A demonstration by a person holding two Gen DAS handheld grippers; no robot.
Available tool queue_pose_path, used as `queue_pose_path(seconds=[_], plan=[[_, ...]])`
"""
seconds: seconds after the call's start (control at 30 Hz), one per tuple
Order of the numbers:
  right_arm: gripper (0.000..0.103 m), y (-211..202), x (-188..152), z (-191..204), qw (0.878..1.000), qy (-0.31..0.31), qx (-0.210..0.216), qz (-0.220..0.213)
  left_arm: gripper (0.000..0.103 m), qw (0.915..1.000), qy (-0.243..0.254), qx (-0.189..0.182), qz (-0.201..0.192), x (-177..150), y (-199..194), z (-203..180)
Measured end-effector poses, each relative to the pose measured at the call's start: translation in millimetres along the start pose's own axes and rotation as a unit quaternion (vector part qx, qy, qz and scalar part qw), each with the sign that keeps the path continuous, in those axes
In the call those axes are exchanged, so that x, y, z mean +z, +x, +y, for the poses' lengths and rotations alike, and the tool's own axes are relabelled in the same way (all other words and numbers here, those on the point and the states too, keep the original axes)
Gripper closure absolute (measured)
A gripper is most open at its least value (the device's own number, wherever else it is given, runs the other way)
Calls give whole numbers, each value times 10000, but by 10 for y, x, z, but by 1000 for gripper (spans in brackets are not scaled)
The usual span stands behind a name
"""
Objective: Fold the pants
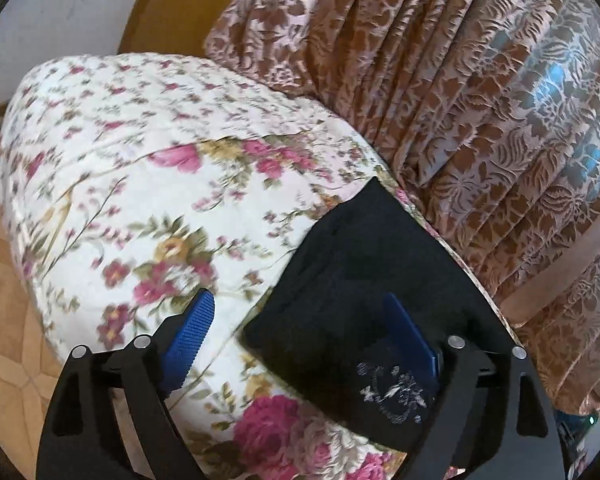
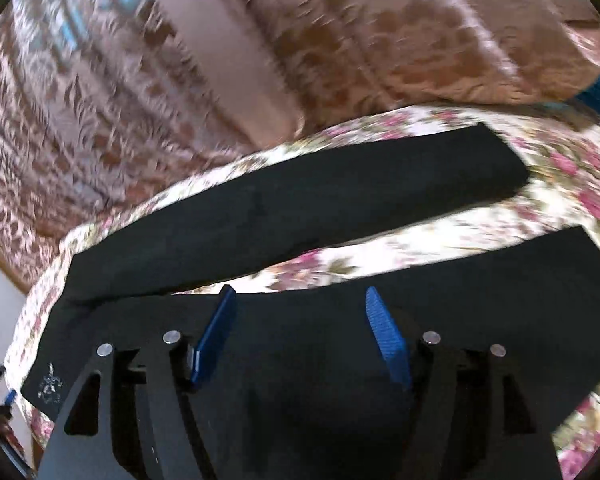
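Floral bedspread [image 1: 132,208], brown patterned curtain [image 1: 480,92], black pants [image 2: 300,208]

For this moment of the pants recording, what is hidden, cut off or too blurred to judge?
- Right wrist view: the curtain is smeared by motion blur; its pattern is unreadable.
- Right wrist view: the waist of the black pants is covered by the right gripper.
- Left wrist view: only one corner of the pants shows past the left gripper; the legs are out of frame.
- Both views: the pale print is too small to read.

Soft daylight, fisheye-curved, dark-cornered views.
My right view smears the curtain [image 2: 180,80] with motion blur; my left stays mostly sharp.
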State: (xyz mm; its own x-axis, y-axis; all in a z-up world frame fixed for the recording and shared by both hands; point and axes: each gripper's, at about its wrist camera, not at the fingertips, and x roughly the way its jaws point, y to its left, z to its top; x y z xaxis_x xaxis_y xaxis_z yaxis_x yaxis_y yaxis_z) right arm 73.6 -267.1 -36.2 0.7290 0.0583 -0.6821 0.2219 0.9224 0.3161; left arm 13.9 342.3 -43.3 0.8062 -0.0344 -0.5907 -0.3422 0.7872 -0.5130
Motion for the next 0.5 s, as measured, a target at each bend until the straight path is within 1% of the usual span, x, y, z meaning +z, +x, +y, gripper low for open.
queue_pose_path(seconds=[0.07, 0.13, 0.2, 0.27, 0.33, 0.5], plan=[[35, 156, 14, 63, 9999, -131, -59, 75, 12, 9999, 128, -115, 23, 82, 30, -105], [35, 307, -15, 112, 9995, -227, -172, 149, 12, 9991, 308, -270, 66, 178, 108, -263], [35, 442, -79, 118, 9991, -238, -247, 242, 12, 9978, 547, -348, 153, 265, 218, -443], [34, 511, -135, 119, 9988, -262, -298, 273, 12, 9947, 894, -430, 288, 365, 416, -679], [31, 537, -146, 108, 9991, -264, -204, 245, 12, 9907, 1204, -477, 427, 454, 654, -896], [29, 529, -171, 89, 9994, -233, -145, 199, 12, 9841, 1491, -409, 870, 627, 1272, -1256]])
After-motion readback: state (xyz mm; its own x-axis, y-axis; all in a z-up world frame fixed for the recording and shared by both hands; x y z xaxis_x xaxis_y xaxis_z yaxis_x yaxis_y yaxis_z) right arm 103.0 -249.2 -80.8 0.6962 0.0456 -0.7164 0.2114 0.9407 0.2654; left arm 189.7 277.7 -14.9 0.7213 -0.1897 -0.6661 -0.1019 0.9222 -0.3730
